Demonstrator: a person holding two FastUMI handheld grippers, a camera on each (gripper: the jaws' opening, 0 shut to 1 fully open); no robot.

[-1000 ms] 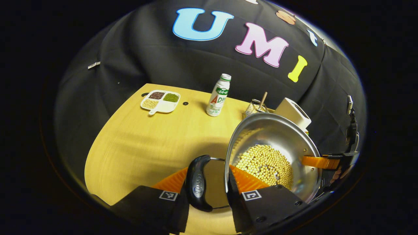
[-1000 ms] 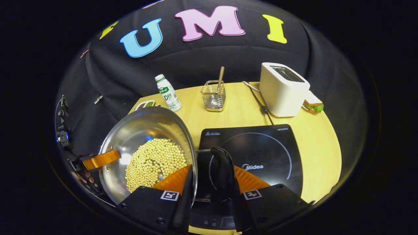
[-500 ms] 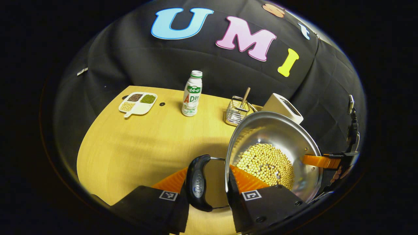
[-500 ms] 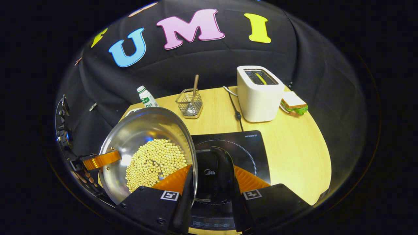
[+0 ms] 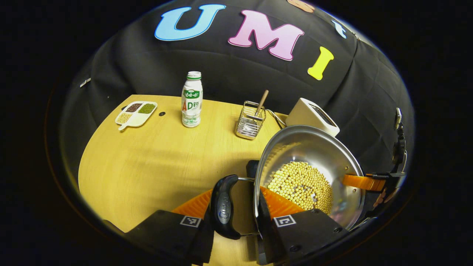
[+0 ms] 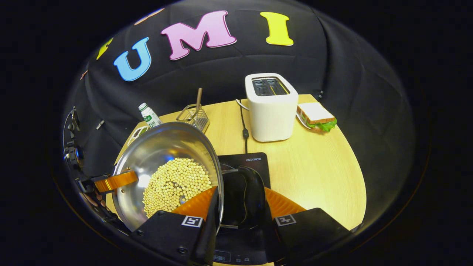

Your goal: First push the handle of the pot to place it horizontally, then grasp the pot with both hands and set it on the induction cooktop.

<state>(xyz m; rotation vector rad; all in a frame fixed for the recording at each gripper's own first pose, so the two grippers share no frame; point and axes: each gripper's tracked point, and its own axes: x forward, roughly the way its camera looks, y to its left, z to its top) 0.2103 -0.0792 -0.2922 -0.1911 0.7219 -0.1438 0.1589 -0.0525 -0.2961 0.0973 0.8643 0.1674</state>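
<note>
since a second ago the pot (image 5: 308, 173) has travelled rightward across the bench (image 5: 147, 166): in the right gripper view the induction cooktop (image 6: 245, 164) has slid from open sight to mostly under the pot and gripper, and the toaster (image 6: 271, 107) and sandwich (image 6: 316, 117) have drawn toward the middle. in the left gripper view the bottle (image 5: 192, 99) and wire basket (image 5: 251, 120) have shifted left.

the left gripper (image 5: 236, 210) is clamped on the pot's left handle (image 5: 223, 207), its fingers either side of the black grip, the steel pot just to its right, full of soybeans (image 5: 301, 184). the right gripper (image 6: 238, 207) is closed on the right handle (image 6: 249, 195), with the pot's rim touching its left finger. the pot appears held above the cooktop's near edge; whether it touches the glass i cannot tell. a divided dish of beans (image 5: 135, 112) sits at the bench's far left corner.
</note>
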